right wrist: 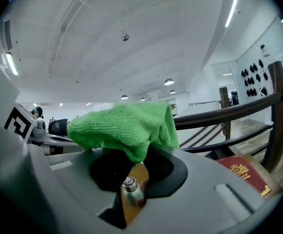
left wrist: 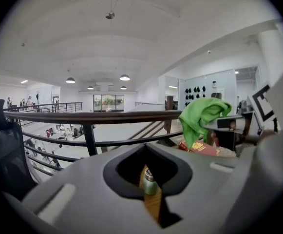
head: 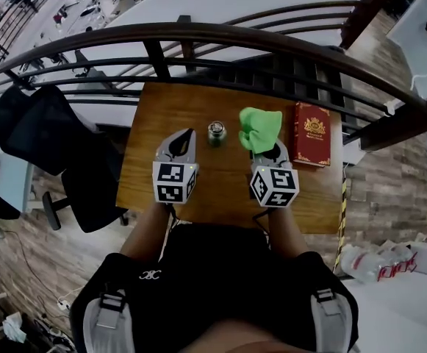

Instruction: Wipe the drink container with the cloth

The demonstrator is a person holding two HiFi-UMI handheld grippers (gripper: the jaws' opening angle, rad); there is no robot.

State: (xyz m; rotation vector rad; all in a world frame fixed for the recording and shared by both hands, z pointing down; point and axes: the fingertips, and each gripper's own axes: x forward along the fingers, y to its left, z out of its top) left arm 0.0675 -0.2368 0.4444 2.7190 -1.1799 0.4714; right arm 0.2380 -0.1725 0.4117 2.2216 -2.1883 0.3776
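Note:
A small drink container (head: 216,132) with a metal cap stands on the wooden table (head: 154,179) toward its far edge. My left gripper (head: 189,134) is just left of it, jaws shut and empty. Through its jaws the container (left wrist: 150,183) shows straight ahead in the left gripper view. To the container's right, my right gripper (head: 270,147) is shut on a green cloth (head: 260,128) that bunches above its tips. In the right gripper view the cloth (right wrist: 124,128) drapes over the jaws and the container (right wrist: 130,191) shows below it.
A red book (head: 312,134) lies at the table's right side, close to the right gripper. A dark curved railing (head: 198,34) runs just beyond the table's far edge. A black office chair (head: 48,142) stands left of the table.

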